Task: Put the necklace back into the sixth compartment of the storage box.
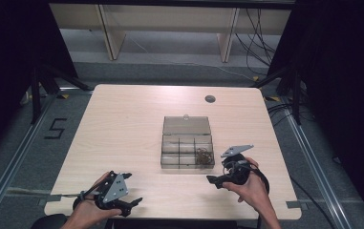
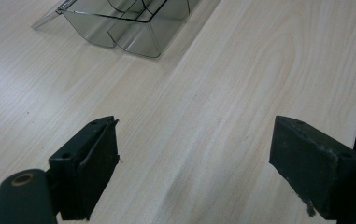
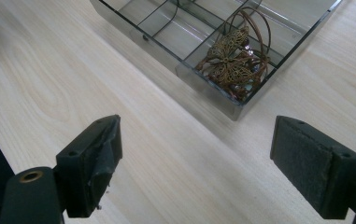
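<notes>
A clear compartment box sits mid-worktop with its lid laid open behind it and a brownish tangle of jewellery in its near right compartment. The left gripper hovers near the front edge, jaws apart; the right gripper hangs just right of the box.

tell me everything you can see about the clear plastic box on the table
The compartment box is smoky, see-through plastic, rectangular, with thin dividers that split it into several cells. Its hinged lid is open and lies flat on the table behind it, a small latch tab at its far edge. The near right corner cell holds brass-coloured filigree jewellery with wire loops; the other cells look empty. The box sits flat near the table's middle, and neither gripper touches it.
</notes>
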Available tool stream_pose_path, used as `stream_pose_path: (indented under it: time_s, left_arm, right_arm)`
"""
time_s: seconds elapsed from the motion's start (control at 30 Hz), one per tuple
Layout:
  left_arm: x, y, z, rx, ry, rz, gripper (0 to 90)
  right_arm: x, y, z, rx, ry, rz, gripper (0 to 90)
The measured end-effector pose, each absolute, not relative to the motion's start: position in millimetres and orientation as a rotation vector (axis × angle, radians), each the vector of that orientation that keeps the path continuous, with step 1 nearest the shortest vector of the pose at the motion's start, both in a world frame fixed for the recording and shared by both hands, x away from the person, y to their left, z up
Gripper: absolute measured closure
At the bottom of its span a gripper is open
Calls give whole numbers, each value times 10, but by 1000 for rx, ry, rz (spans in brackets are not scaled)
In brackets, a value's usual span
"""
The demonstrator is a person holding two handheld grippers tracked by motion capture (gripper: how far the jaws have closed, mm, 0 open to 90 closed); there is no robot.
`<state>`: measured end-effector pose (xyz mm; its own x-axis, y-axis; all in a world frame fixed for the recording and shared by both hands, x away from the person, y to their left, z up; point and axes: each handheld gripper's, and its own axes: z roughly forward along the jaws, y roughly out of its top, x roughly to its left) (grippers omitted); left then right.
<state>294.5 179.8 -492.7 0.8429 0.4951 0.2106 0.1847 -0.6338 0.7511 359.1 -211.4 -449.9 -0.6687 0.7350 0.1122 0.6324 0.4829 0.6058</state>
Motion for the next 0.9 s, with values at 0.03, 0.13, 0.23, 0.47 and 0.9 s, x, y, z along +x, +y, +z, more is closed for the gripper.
stream_pose_path:
  time_s: [0.03, 0.13, 0.23, 0.47, 0.9]
  left_arm:
    - [2945, 1798, -4927, 2247, 492, 519, 150]
    - [2943, 1798, -4926, 2249, 494, 520, 150]
    - [2947, 1798, -4929, 2246, 492, 521, 150]
    - [2944, 1793, -4931, 2246, 490, 529, 150]
    - [2948, 1798, -4926, 2257, 484, 543, 150]
  right_arm:
    - [3591, -2114, -4499, 1192, 2562, 943, 177]
    - [3567, -2132, -4488, 1196, 2582, 938, 177]
    - [3550, -2148, -4516, 1180, 2576, 952, 175]
    - [3505, -2148, -4545, 1225, 2570, 952, 169]
    - [3421, -2193, -4591, 1257, 2542, 981, 167]
